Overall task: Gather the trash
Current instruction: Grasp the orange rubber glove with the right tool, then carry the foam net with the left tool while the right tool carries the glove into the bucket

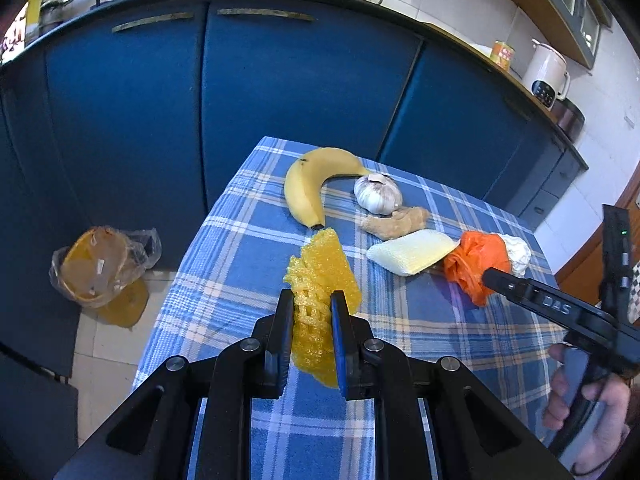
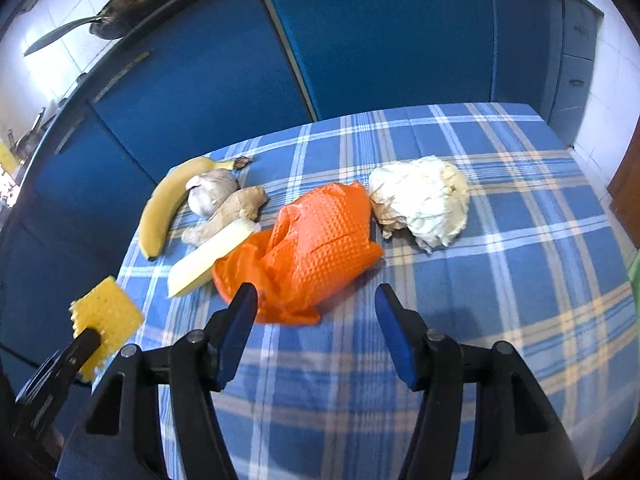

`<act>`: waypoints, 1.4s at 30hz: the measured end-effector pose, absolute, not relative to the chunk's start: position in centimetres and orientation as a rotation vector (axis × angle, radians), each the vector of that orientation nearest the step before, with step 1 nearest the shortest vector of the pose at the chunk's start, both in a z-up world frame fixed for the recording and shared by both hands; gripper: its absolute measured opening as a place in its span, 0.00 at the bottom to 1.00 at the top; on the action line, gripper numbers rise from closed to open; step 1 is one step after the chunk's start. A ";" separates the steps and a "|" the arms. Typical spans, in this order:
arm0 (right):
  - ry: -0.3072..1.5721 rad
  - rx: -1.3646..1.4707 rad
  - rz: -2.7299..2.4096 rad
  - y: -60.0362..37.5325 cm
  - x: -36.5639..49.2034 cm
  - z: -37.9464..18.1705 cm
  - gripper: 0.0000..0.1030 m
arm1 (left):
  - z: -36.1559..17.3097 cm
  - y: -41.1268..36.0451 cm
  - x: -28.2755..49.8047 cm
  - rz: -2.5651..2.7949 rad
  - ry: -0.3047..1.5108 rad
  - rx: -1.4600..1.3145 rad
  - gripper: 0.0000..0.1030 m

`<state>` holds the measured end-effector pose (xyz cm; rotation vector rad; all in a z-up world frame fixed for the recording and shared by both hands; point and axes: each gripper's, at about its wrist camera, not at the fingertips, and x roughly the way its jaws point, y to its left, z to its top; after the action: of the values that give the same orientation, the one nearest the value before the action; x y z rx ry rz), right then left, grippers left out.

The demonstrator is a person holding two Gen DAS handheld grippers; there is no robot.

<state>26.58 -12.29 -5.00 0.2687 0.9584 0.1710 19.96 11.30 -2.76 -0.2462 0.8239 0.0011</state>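
Your left claw (image 1: 311,312) is clamped on the yellow foam mesh fruit net (image 1: 320,276) above the surface's left edge, ready for the bagged bin (image 1: 100,264) on the floor, while your right claw (image 2: 316,300) gapes wide, empty, before the crumpled orange plastic bag (image 2: 308,248).
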 end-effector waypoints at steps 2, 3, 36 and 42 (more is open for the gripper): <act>0.955 0.277 0.160 -12.0 27.1 -5.4 0.60 | -2.8 11.3 20.0 0.003 0.824 -0.244 0.17; 0.955 0.276 0.158 -11.9 27.1 -5.6 0.60 | -2.9 11.2 20.0 0.004 0.824 -0.242 0.17; 0.761 0.265 0.217 -16.2 14.5 0.4 0.04 | 0.6 6.3 17.1 -0.078 0.749 -0.167 0.17; 0.726 0.268 0.187 -17.7 11.8 1.1 0.04 | 1.3 4.3 16.3 -0.112 0.741 -0.141 0.17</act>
<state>11.79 -17.71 1.09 0.2676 0.7259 0.1865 16.29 4.31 1.33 -0.1415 0.7408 -0.1118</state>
